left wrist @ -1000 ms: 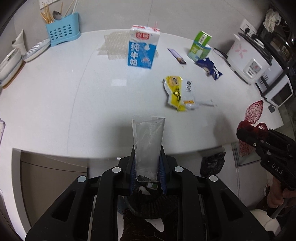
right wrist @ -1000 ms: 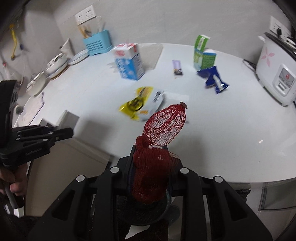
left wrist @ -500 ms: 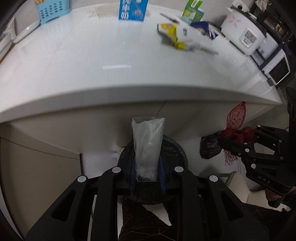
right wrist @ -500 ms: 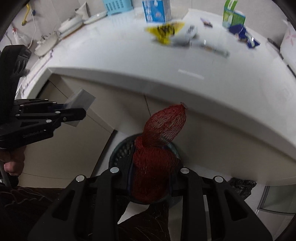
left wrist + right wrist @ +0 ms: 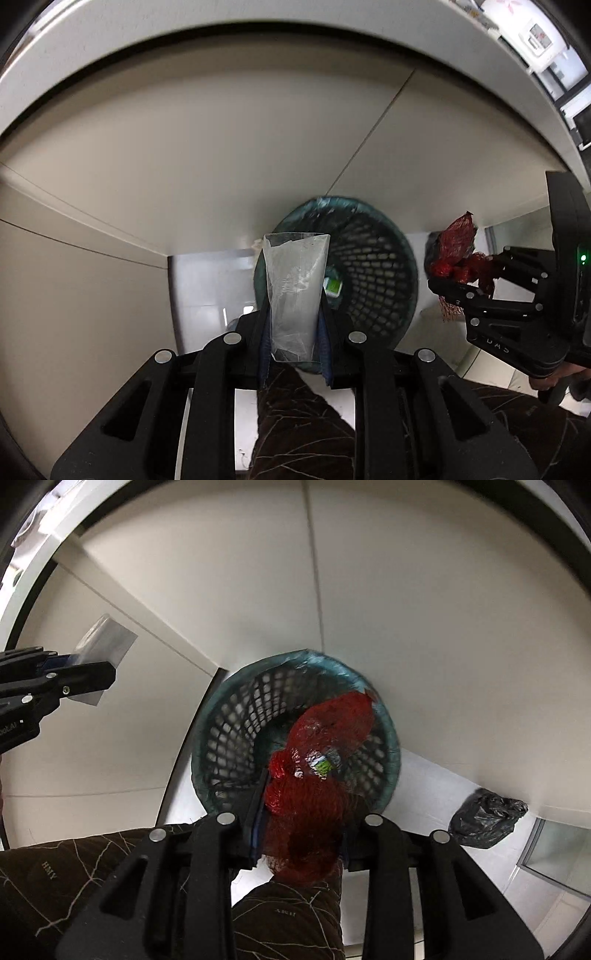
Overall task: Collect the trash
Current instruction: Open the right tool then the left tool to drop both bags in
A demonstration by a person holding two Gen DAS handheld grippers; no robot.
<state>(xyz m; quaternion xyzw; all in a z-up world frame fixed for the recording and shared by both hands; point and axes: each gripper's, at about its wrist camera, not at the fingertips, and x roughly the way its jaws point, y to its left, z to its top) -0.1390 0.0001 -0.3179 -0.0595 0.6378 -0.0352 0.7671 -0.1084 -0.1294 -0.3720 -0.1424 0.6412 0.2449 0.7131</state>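
Both grippers have dropped from the counter to the mesh bin [image 5: 373, 266] on the floor; the left gripper [image 5: 294, 325] stays clamped on the clear plastic bag [image 5: 295, 291] above the bin's near rim; the right gripper [image 5: 301, 812], over the bin, is opening around the red net bag [image 5: 325, 738], so its drop seems underway.

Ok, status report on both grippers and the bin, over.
Left gripper shut on clear plastic bag. Right gripper jaws opening, red mesh bag between them above the wastebasket. Nothing blocking the basket mouth.
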